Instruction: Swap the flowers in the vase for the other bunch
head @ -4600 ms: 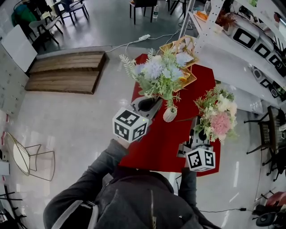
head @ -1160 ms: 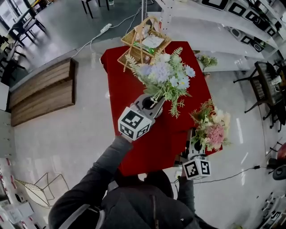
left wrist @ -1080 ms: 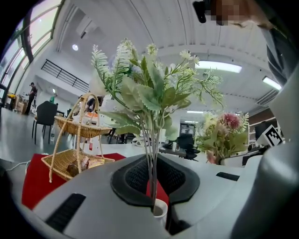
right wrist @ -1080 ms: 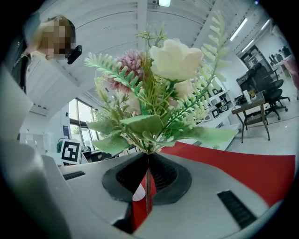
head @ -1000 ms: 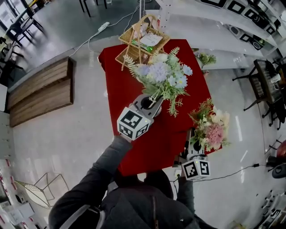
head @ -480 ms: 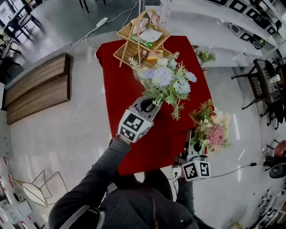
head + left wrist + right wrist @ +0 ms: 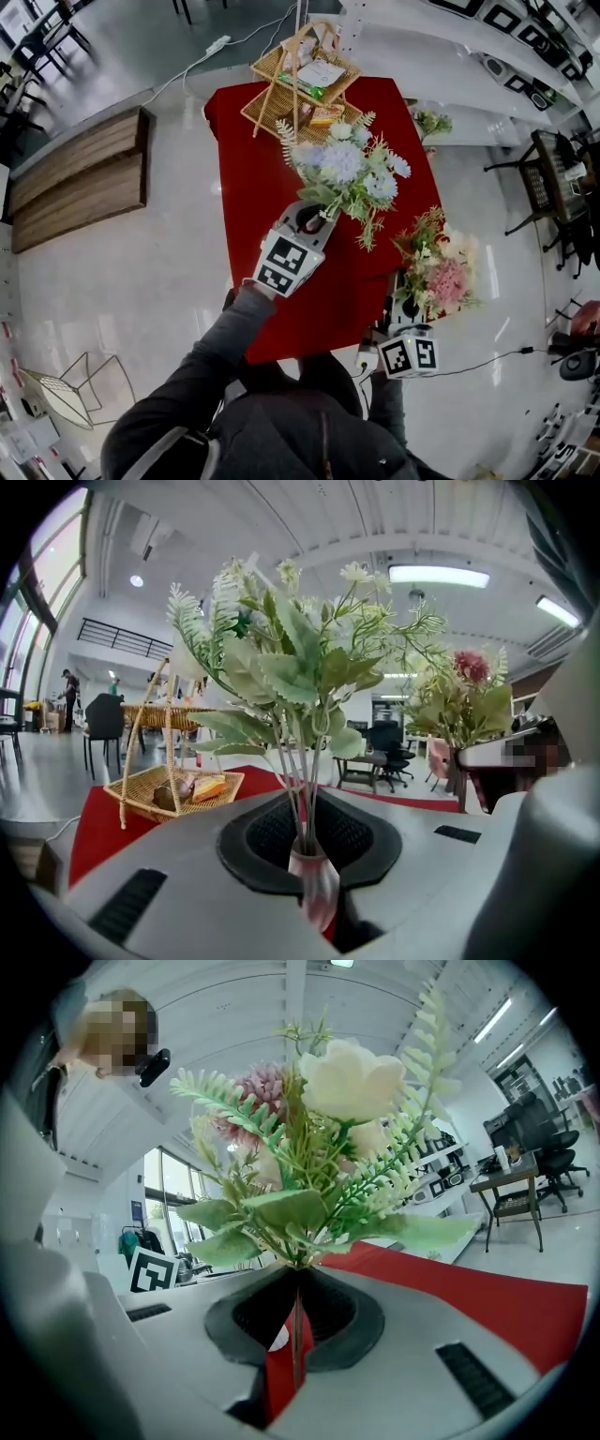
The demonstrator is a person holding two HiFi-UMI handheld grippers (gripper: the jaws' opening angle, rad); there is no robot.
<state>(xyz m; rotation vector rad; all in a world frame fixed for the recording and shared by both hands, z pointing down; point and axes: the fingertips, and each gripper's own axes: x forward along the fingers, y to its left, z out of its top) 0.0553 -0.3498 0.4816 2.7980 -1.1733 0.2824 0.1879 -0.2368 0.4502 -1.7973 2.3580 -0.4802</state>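
while the left claw [image 7: 306,844], just easing open, grips the blue bunch [image 7: 349,173] upright over the desk [image 7: 251,159], the right claw [image 7: 293,1327] pinches the pink bunch [image 7: 441,269] off to its right.

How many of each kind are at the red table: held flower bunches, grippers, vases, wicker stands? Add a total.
Flower bunches: 2 (blue-white bunch, pink bunch)
Grippers: 2 (left gripper, right gripper)
Vases: 1
Wicker stands: 1
Total: 6

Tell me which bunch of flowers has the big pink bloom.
The cream-and-pink bunch in the right tongs, at the red table's right edge. The other bunch, over the table, is blue and white.
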